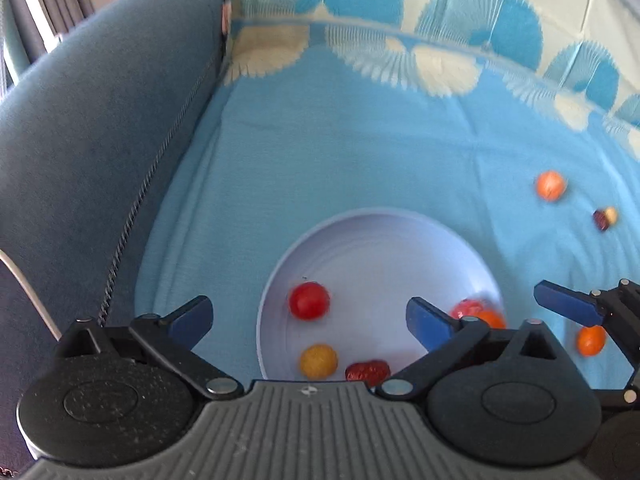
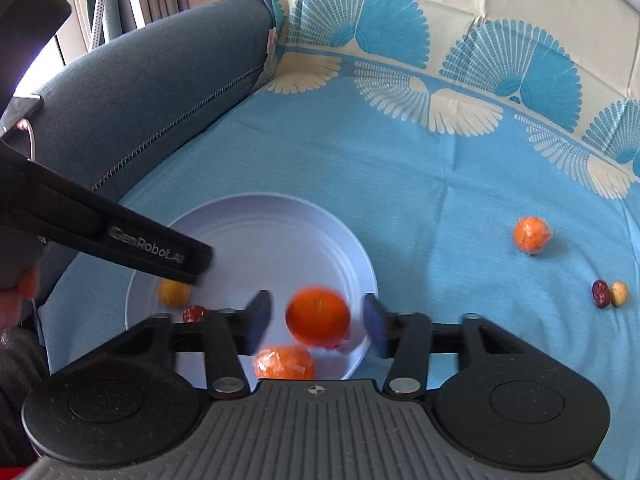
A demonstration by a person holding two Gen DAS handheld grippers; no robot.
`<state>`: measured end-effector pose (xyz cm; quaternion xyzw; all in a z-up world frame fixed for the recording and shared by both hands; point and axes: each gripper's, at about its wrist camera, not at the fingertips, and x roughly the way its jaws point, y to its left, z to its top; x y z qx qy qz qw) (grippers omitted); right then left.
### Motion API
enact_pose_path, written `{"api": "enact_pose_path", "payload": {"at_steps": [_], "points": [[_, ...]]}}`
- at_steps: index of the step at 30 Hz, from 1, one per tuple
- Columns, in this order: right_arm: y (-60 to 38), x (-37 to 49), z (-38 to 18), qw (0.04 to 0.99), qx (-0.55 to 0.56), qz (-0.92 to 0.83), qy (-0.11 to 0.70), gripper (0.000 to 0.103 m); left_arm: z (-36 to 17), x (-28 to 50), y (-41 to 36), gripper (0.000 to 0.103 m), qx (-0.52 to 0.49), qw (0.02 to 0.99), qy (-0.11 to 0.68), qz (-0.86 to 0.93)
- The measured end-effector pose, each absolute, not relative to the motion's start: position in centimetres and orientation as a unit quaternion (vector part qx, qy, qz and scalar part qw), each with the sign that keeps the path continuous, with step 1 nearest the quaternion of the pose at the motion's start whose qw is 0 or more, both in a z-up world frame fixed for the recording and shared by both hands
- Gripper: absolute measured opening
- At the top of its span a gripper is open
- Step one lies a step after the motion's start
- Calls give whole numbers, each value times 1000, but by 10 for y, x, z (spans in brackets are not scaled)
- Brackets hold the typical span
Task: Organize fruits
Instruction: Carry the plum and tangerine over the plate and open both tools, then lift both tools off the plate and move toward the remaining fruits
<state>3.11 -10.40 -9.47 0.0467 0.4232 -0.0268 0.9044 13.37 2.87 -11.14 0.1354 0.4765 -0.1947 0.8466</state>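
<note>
A pale plate point(image 1: 372, 240) point(image 2: 280, 232) lies on the blue cloth. It holds a red tomato point(image 1: 309, 301), a yellow fruit point(image 1: 318, 361) point(image 2: 174, 293), a red date point(image 1: 367, 372) point(image 2: 195, 313) and a wrapped orange fruit point(image 2: 285, 362). My left gripper point(image 1: 308, 318) is open and empty over the plate. My right gripper point(image 2: 316, 322) is open; a blurred orange fruit point(image 2: 318, 316) lies between its fingers without touching them, over the plate's right part. The right gripper's fingers point(image 1: 568, 304) show in the left wrist view beside an orange fruit point(image 1: 591, 340).
On the cloth to the right lie a wrapped orange fruit point(image 2: 532, 235) point(image 1: 551, 185) and a red date with a tan nut point(image 2: 610, 293) point(image 1: 605, 218). A dark blue sofa arm point(image 1: 100, 140) rises on the left. The left gripper's body point(image 2: 100, 232) crosses the plate's left side.
</note>
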Motion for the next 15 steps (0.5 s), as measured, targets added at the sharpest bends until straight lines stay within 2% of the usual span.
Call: {"api": "enact_pose_path", "payload": {"at_steps": [1, 6, 15], "points": [[-105, 28, -90, 906, 45, -27, 419, 79, -106, 131, 29, 103, 140, 846, 474, -202], [-103, -7, -65, 904, 58, -39, 421, 97, -86, 100, 45, 103, 163, 843, 473, -196], [-75, -90, -26, 892, 109, -43, 437, 102, -56, 16, 103, 103, 145, 839, 492, -180]]}}
